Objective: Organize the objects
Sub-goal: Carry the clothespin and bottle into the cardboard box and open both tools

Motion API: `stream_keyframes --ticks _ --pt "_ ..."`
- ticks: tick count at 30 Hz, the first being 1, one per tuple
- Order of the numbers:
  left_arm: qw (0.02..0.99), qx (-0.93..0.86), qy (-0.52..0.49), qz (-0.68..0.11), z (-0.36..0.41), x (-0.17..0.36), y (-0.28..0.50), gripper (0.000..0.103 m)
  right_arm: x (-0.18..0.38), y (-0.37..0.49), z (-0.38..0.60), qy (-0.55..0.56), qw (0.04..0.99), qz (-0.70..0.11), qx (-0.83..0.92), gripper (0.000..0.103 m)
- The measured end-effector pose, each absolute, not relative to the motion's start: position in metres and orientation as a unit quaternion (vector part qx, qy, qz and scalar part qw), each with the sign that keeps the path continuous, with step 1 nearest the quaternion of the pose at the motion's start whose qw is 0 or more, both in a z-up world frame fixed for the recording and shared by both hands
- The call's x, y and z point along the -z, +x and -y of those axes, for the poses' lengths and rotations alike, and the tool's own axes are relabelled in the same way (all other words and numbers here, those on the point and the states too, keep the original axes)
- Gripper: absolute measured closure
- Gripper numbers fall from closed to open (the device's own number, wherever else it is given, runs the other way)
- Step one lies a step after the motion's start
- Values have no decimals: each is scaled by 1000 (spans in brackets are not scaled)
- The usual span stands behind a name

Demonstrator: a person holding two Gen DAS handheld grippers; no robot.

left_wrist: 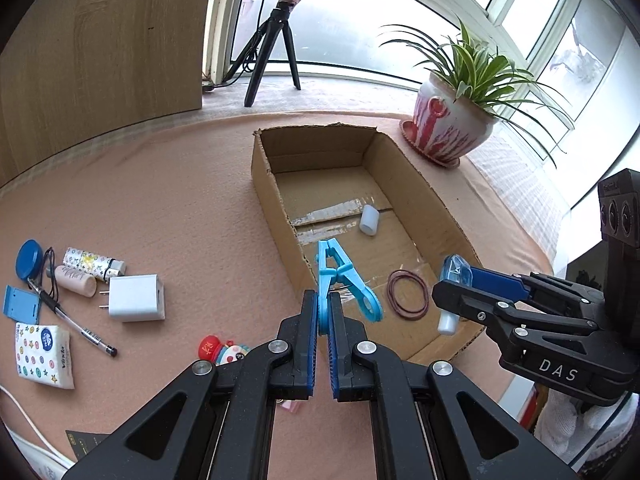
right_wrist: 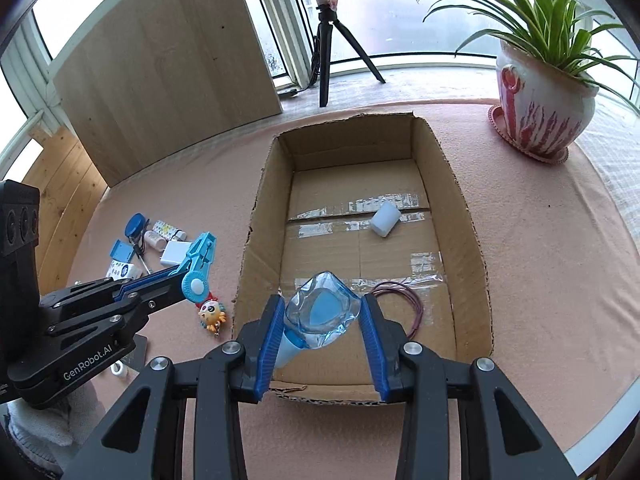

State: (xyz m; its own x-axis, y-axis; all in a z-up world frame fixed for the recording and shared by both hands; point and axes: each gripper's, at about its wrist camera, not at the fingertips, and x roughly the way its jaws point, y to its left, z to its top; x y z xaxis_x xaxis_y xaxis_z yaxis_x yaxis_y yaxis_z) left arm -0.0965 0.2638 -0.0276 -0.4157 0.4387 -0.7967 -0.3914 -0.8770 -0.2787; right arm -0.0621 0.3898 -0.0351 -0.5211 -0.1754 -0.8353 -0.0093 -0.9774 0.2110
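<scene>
My left gripper (left_wrist: pixel 323 312) is shut on a light blue clothes peg (left_wrist: pixel 340 280) and holds it above the near left wall of the open cardboard box (left_wrist: pixel 264 184). My right gripper (right_wrist: pixel 322 320) is shut on a clear blue bottle (right_wrist: pixel 322 312) with a white cap, held over the box's near end (right_wrist: pixel 476 264). The bottle also shows in the left wrist view (left_wrist: pixel 456 272). The peg shows in the right wrist view (right_wrist: pixel 198 264). In the box lie a white cylinder (left_wrist: pixel 369 220) and a coil of dark red rubber bands (left_wrist: pixel 408 294).
On the pink cloth left of the box lie a white charger (left_wrist: pixel 136 298), a tissue pack (left_wrist: pixel 44 354), a pen (left_wrist: pixel 76 326), a blue disc (left_wrist: pixel 29 259), small tubes (left_wrist: pixel 76 280) and a cartoon toy (left_wrist: pixel 222 352). A potted plant (left_wrist: pixel 452 128) stands right; a tripod (left_wrist: pixel 272 48) behind.
</scene>
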Motion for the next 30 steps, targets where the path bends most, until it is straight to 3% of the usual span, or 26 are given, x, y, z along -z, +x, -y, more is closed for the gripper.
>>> stream_keyframes --ticks 20,21,22,23,24,25,26,30 --pt "232 -845 -481 25 -291 32 -105 98 45 -69 -422 495 47 90 863 68" --pt "231 -845 -481 27 -290 32 -104 95 45 -69 -422 494 46 89 864 68" --pt "228 -846 -481 31 -289 32 -104 82 44 -69 -422 492 43 86 865 67" --pt "224 -847 -482 35 -286 31 -104 61 43 -69 -423 490 41 84 867 66" --pt "220 -849 -479 39 -284 30 -103 52 43 -69 -422 492 41 81 866 62" --pt "217 -852 -475 42 -282 29 -103 45 44 -70 -422 497 39 77 863 47" --pt "215 -853 -475 42 -280 28 -102 45 44 -71 -421 498 33 72 863 35" --pt "203 -854 -477 41 -269 27 -100 42 42 -71 -417 496 36 62 865 34"
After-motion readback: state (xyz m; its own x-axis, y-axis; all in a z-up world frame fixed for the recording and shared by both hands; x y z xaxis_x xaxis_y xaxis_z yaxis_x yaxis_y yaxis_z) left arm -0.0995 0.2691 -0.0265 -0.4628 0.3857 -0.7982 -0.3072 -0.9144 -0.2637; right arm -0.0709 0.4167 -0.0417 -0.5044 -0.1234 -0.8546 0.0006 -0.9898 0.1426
